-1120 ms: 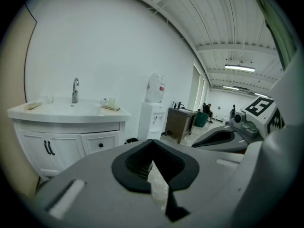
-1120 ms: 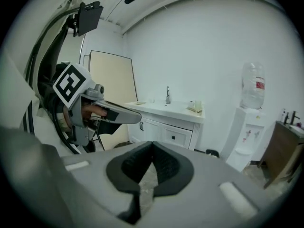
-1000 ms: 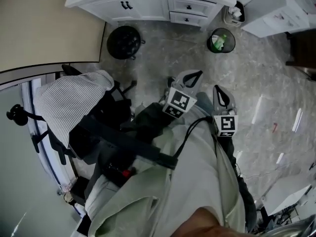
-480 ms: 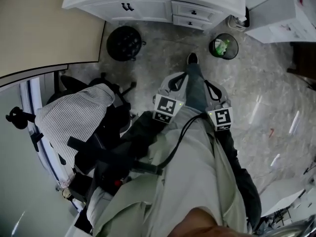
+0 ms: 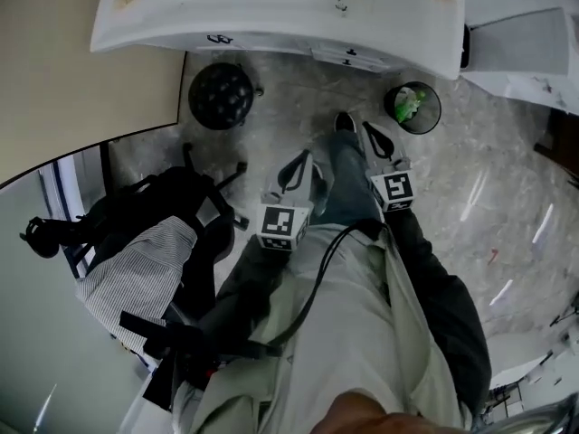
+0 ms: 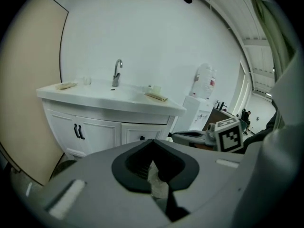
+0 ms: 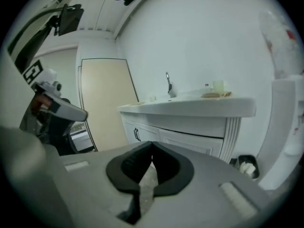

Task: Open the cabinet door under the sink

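Head view showed the left gripper (image 5: 304, 156) and the right gripper (image 5: 368, 129) held side by side over the grey marbled floor (image 5: 280, 107), both pointed toward the white sink cabinet (image 5: 271, 7). Each gripper view showed its black pads pressed tip to tip, with nothing clamped between them. The white panelled cabinet door (image 6: 97, 137) (marked by two black bar handles (image 6: 78, 132)) sat closed below the basin, in the cabinet's left half, well apart from both grippers
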`<state>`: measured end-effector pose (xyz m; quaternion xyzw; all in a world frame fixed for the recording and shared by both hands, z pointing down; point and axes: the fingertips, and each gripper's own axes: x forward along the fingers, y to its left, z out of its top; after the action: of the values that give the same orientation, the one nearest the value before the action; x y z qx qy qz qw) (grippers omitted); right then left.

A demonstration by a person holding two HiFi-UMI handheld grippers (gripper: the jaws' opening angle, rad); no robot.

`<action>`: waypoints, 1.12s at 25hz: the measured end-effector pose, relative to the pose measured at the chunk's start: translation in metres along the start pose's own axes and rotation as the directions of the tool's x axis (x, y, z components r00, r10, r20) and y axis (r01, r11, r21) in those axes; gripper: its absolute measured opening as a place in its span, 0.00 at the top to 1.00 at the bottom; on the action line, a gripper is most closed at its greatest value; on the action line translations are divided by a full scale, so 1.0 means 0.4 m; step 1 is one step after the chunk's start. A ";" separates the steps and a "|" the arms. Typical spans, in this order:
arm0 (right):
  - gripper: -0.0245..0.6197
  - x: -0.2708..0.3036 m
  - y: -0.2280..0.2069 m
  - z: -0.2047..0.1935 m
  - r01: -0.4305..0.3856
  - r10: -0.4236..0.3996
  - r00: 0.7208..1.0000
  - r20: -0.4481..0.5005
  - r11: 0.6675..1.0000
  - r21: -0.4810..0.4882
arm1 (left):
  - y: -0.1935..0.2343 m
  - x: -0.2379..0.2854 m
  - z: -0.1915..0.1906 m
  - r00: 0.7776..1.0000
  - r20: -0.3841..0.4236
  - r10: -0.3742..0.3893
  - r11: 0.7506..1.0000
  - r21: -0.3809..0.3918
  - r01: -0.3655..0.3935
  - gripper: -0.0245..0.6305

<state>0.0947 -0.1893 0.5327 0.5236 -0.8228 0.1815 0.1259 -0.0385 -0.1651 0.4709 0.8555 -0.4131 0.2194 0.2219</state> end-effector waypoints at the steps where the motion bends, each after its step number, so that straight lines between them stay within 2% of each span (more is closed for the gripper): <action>1: 0.96 0.042 -0.037 -0.017 0.014 -0.014 1.000 -0.001 1.000 0.016 | 0.007 0.018 -0.009 1.000 -0.016 0.015 1.000 -0.017 -0.016 0.95; 3: 0.95 0.129 -0.099 -0.050 0.055 -0.055 0.998 -0.002 0.998 0.006 | 0.027 0.059 -0.027 0.998 -0.043 0.050 0.998 -0.039 -0.052 0.95; 5: 0.91 0.215 -0.150 -0.079 0.085 -0.085 0.996 0.002 0.996 -0.017 | 0.047 0.106 -0.036 0.996 -0.036 0.076 0.995 -0.055 -0.078 0.95; 9: 0.82 0.367 -0.228 -0.127 0.145 -0.146 0.989 0.002 0.986 -0.079 | 0.112 0.200 -0.043 0.991 0.013 0.132 0.985 -0.114 -0.129 0.95; 14: 0.74 0.471 -0.272 -0.201 0.230 -0.234 0.971 -0.043 0.970 -0.075 | 0.224 0.285 -0.050 0.981 0.075 0.177 0.964 -0.215 -0.157 0.95; 18: 0.74 0.522 -0.313 -0.254 0.253 -0.258 0.962 -0.090 0.965 -0.062 | 0.257 0.339 -0.067 0.981 0.105 0.165 0.955 -0.264 -0.133 0.95; 22: 0.74 0.571 -0.335 -0.271 0.281 -0.286 0.954 -0.092 0.958 -0.062 | 0.253 0.353 -0.102 0.984 0.103 0.148 0.949 -0.294 -0.112 0.95; 28: 0.74 0.580 -0.346 -0.267 0.405 -0.412 0.909 -0.061 0.909 -0.098 | 0.220 0.329 -0.172 0.991 0.057 0.124 0.942 -0.319 -0.100 0.95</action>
<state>0.1246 -0.3859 0.7445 0.6707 -0.6962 0.1377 0.2156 -0.0484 -0.2559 0.6173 0.7918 -0.4991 0.1302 0.3271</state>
